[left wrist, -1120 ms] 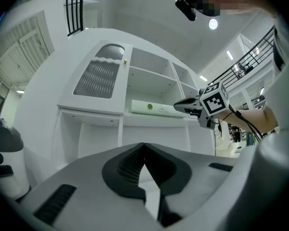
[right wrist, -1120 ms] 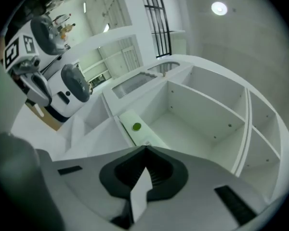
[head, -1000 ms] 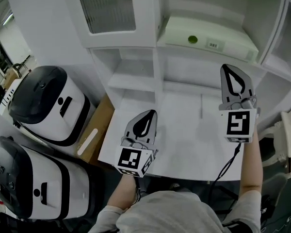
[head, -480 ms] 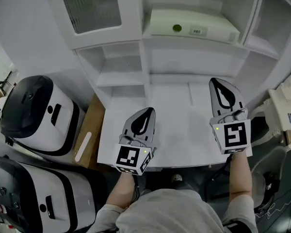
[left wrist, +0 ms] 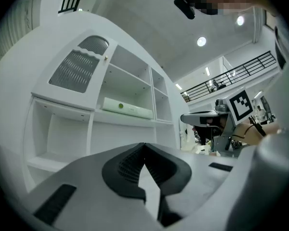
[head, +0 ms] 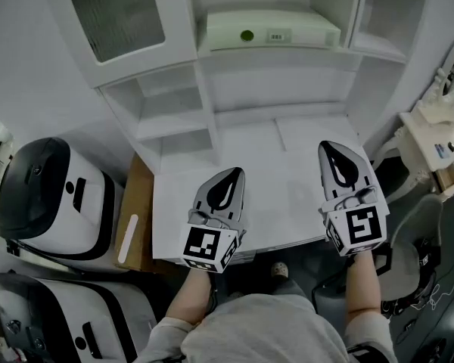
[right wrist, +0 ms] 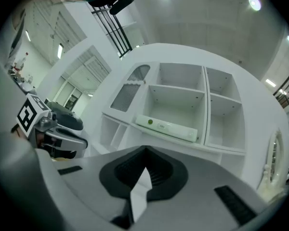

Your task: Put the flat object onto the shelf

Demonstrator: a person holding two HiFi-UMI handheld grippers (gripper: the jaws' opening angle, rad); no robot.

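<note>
Head view: left gripper, right gripper both pinch closed, empty; flat white rectangular slab lies on smooth shelf.

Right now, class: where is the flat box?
In the head view, top centre: the flat box lies on a shelf, right of the mesh door.

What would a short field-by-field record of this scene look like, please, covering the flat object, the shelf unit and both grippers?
flat object: white slab with a green dot, lying in a shelf compartment
shelf unit: white, open compartments, behind the desk
desk: white top, below both grippers
left gripper: jaws together, nothing held
right gripper: jaws together, nothing held
task state: flat object on the shelf, neither gripper touching it
</note>
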